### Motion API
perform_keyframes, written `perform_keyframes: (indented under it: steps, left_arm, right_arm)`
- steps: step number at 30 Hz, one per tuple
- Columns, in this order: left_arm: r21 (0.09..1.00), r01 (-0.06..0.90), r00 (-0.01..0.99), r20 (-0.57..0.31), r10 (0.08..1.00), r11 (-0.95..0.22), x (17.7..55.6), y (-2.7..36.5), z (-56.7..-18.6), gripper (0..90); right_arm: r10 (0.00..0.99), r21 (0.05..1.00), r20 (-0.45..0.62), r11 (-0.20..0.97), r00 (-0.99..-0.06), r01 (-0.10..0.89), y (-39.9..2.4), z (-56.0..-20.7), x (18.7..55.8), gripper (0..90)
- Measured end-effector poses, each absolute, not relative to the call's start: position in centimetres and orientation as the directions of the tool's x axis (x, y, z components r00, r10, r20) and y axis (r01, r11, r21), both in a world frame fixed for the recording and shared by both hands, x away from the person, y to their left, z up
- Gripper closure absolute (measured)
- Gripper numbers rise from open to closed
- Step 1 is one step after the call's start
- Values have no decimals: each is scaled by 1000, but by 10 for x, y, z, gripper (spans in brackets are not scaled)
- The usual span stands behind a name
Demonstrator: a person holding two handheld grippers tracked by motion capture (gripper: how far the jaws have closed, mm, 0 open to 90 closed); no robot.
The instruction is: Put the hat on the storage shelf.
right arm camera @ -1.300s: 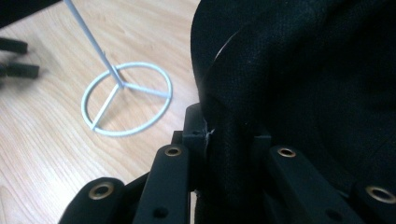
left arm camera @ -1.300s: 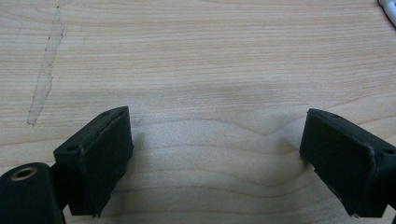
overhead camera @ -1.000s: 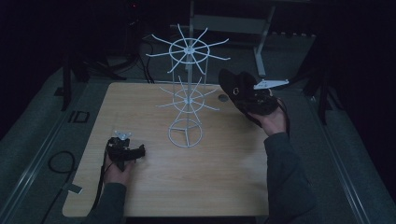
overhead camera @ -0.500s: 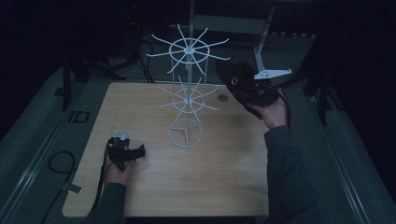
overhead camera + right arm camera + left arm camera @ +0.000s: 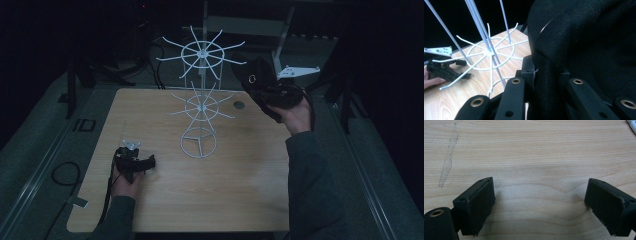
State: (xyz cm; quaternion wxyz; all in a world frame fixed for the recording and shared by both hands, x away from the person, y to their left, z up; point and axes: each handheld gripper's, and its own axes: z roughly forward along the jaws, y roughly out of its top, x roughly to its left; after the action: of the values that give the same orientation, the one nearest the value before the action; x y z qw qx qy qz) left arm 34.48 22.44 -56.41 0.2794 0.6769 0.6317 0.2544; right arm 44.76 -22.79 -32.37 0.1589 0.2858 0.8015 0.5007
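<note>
Black fabric item point(image 5: 255, 80), possibly a cap, held aloft at upper right of the high view, clamped in right gripper point(image 5: 272, 95) just beside the top tier of white wire rack point(image 5: 202, 95). Raised and carried inward from its lower, more rightward spot a second ago, now nearly touching the upper spokes; judged a hanging move close to its end. Left gripper point(image 5: 134, 162) unmoved at lower left on wooden table point(image 5: 240, 185). Left gripper view: jaws wide apart, holding nothing, bare woodgrain between. Right gripper view: jaws closed on dark woven cloth across right of frame, rack spokes at left, other gripper resting at far left edge.
</note>
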Motion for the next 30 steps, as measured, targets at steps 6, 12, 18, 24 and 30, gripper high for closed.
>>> perform_keyframes:
  steps: [6, 12, 18, 24, 30]
  left_arm:
    - [699, 714, 73, -9, 997, -46, 345, 224, -564, 103]
    - [699, 714, 73, -9, 997, -46, 345, 224, -564, 103]
    - [699, 714, 72, -11, 997, -44, 345, 224, -564, 103]
    - [698, 715, 73, -9, 997, -46, 345, 224, -564, 103]
    - [698, 715, 73, -10, 997, -46, 345, 224, -564, 103]
  right_arm:
    - [612, 898, 35, 327, -790, 293, -228, -317, 447, 760]
    - [604, 906, 49, 309, -796, 291, -231, -313, 447, 760]
    - [593, 913, 60, 293, -803, 284, -234, -307, 446, 759]
    - [579, 921, 64, 278, -813, 271, -235, -299, 444, 758]
    - [569, 932, 71, 254, -819, 257, -237, -292, 442, 758]
